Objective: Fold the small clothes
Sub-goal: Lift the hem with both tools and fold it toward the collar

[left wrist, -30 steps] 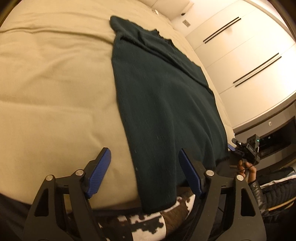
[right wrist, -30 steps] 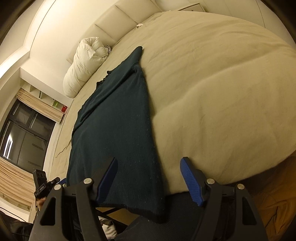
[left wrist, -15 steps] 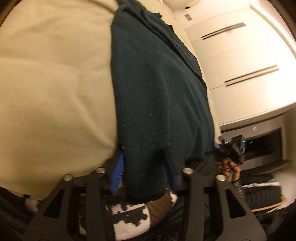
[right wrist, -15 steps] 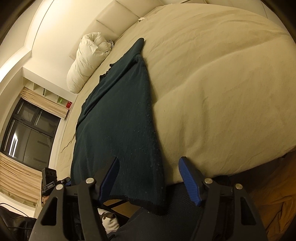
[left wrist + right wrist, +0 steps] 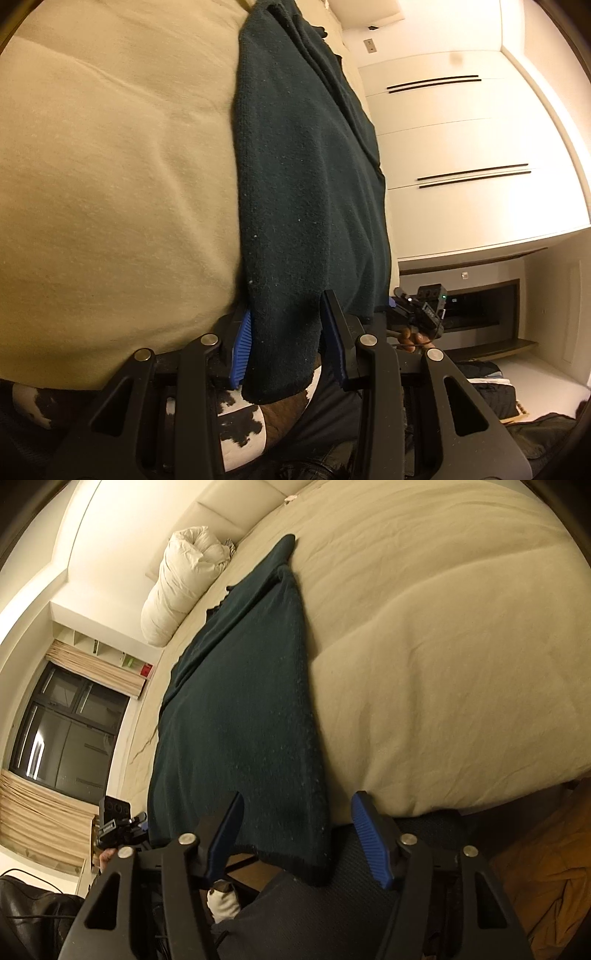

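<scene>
A dark green knitted garment [image 5: 306, 177] lies spread lengthwise on the beige bed [image 5: 110, 166], its near hem hanging over the bed's edge. My left gripper [image 5: 284, 332] is closed on the hem's left corner, cloth bunched between the blue pads. In the right wrist view the same garment [image 5: 243, 716] runs up the bed. My right gripper [image 5: 297, 834] is open, its fingers astride the hem's right corner without touching it. The right gripper also shows in the left wrist view [image 5: 417, 306], and the left gripper in the right wrist view [image 5: 118, 827].
White wardrobe doors [image 5: 461, 147] stand to the right of the bed. A rolled white duvet [image 5: 181, 587] lies at the headboard and a dark window [image 5: 62, 731] is on the left. A black-and-white patterned cloth [image 5: 240, 417] lies below the bed's edge.
My left gripper moved forward onto the hem's left corner and closed on it. My right gripper stayed open and crept slightly closer to the right corner.
</scene>
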A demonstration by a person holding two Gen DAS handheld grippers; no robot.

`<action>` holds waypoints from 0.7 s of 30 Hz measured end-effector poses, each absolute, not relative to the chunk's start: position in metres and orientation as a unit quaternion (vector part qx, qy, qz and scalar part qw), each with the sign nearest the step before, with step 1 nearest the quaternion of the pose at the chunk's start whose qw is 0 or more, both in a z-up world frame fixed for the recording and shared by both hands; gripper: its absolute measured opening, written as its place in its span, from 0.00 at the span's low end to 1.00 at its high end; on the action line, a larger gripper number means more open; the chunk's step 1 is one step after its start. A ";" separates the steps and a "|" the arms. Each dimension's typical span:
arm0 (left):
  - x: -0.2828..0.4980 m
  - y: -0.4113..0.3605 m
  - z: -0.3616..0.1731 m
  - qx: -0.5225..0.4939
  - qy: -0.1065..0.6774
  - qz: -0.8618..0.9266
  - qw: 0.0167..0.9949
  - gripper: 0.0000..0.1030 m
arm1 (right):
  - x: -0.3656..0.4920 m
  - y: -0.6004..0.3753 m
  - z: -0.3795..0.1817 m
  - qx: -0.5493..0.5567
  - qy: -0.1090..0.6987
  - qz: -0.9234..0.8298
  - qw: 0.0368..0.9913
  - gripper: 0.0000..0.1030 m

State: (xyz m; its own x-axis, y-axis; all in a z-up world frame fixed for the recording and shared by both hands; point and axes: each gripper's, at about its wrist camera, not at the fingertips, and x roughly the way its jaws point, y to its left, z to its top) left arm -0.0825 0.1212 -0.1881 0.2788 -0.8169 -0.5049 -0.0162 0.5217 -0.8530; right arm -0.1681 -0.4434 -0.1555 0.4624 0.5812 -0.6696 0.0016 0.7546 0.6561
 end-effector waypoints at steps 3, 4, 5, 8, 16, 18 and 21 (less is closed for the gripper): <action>-0.081 0.122 -0.189 -0.397 0.526 -0.288 0.695 0.32 | -0.168 -0.447 -0.157 0.301 0.490 0.179 0.798 0.52; -0.082 0.122 -0.189 -0.396 0.527 -0.288 0.695 0.32 | -0.167 -0.447 -0.157 0.301 0.491 0.180 0.797 0.49; -0.082 0.122 -0.189 -0.395 0.527 -0.288 0.695 0.32 | -0.167 -0.446 -0.158 0.299 0.494 0.182 0.796 0.48; -0.082 0.120 -0.190 -0.384 0.535 -0.286 0.696 0.32 | -0.167 -0.441 -0.159 0.292 0.502 0.190 0.792 0.45; -0.085 0.119 -0.186 -0.382 0.534 -0.283 0.699 0.22 | -0.164 -0.432 -0.161 0.279 0.518 0.194 0.785 0.19; -0.086 0.121 -0.184 -0.380 0.533 -0.281 0.702 0.08 | -0.164 -0.426 -0.161 0.265 0.524 0.196 0.785 0.12; -0.088 0.123 -0.180 -0.380 0.526 -0.280 0.707 0.05 | -0.167 -0.419 -0.157 0.259 0.515 0.207 0.791 0.10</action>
